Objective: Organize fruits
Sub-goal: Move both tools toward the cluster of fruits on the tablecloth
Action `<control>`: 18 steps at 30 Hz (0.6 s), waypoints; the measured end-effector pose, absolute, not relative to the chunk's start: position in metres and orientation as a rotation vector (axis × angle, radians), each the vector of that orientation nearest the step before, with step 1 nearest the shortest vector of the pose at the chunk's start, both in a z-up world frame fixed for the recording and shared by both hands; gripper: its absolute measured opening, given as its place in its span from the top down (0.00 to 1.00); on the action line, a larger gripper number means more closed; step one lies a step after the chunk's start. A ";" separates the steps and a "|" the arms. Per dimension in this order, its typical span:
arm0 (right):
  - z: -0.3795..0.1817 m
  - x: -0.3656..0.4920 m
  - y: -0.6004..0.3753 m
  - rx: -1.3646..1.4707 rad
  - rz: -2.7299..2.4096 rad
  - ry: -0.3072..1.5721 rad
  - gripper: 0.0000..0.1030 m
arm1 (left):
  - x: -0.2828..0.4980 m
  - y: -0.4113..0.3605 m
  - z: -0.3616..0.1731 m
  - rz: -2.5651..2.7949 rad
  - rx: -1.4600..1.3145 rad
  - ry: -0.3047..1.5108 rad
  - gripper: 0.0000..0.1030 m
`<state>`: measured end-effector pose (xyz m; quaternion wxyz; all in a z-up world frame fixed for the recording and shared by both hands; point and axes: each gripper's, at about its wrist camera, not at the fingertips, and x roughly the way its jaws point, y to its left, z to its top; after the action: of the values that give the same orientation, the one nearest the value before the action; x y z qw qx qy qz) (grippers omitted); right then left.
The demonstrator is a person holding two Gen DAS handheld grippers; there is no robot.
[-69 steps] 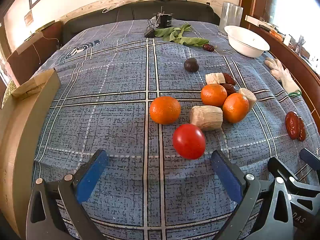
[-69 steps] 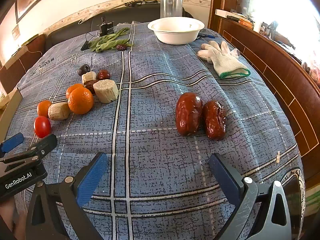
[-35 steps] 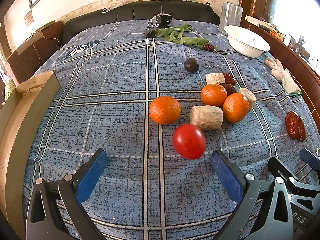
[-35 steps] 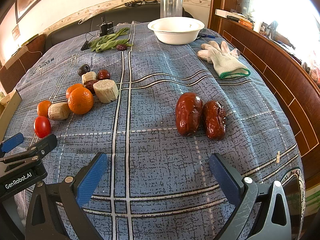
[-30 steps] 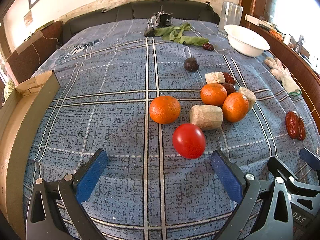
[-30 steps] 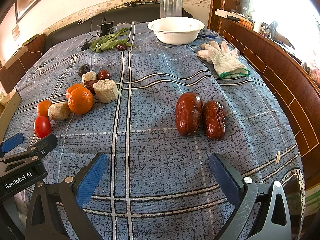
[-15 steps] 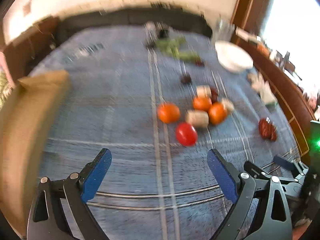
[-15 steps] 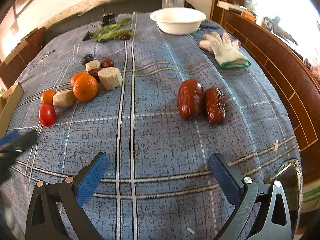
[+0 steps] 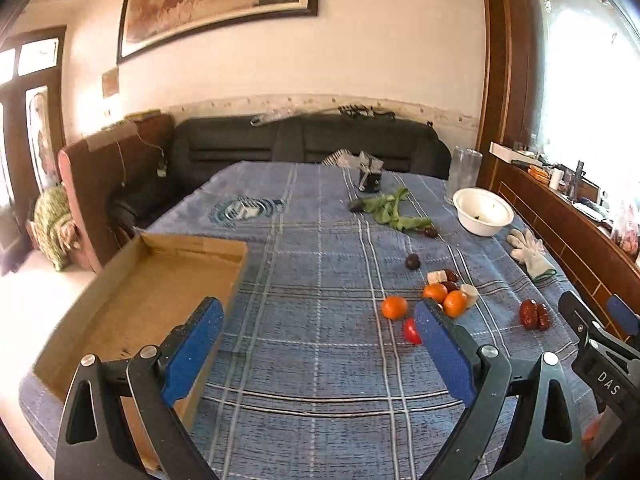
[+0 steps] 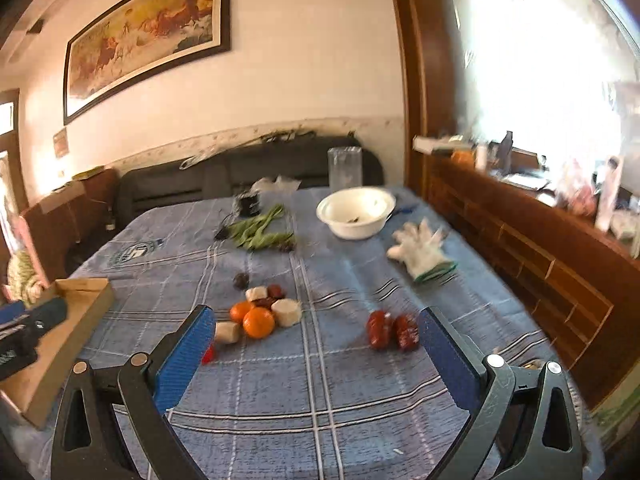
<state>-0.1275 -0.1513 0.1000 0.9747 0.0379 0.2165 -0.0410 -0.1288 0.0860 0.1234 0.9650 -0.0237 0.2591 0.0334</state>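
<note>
Three oranges (image 9: 394,307) lie in a cluster on the blue checked cloth with pale root pieces (image 9: 469,292) and a dark round fruit (image 9: 412,261). A red tomato (image 9: 410,330) peeks out from behind one finger of my left gripper (image 9: 316,320), which hangs open and empty well above the cloth. Two red dates (image 10: 390,330) lie just left of one finger of my right gripper (image 10: 316,320), also open and empty, high over the near edge. The oranges (image 10: 259,322) sit between the right gripper's fingers, far below.
An open cardboard box (image 9: 192,246) rests on the table's left side. A white bowl (image 9: 484,212), a white glove (image 9: 528,250), green leaves (image 9: 392,208) and a clear jar (image 10: 345,168) lie farther back. A dark sofa lines the far wall; a wooden ledge runs along the right.
Both grippers have risen and tipped upward, away from the cloth. The fruit now looks smaller and farther off, and the wall, the painting and the box's inside have come into view.
</note>
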 end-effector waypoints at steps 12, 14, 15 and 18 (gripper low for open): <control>0.111 -0.148 -0.133 0.009 -0.111 0.379 0.00 | -0.147 0.097 0.132 0.101 -0.068 0.491 0.06; 0.109 -0.150 -0.130 0.000 -0.102 0.381 0.00 | -0.147 0.097 0.130 0.105 -0.064 0.496 0.06; 0.108 -0.151 -0.130 -0.003 -0.101 0.380 0.00 | -0.147 0.096 0.129 0.105 -0.066 0.499 0.06; 0.103 -0.151 -0.129 -0.006 -0.089 0.369 0.00 | -0.146 0.098 0.127 0.092 -0.077 0.504 0.06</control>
<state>-0.1514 -0.1287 0.1034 0.9820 -0.0028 0.1835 -0.0445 -0.1459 0.0977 0.1268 0.9666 -0.0382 0.2494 0.0457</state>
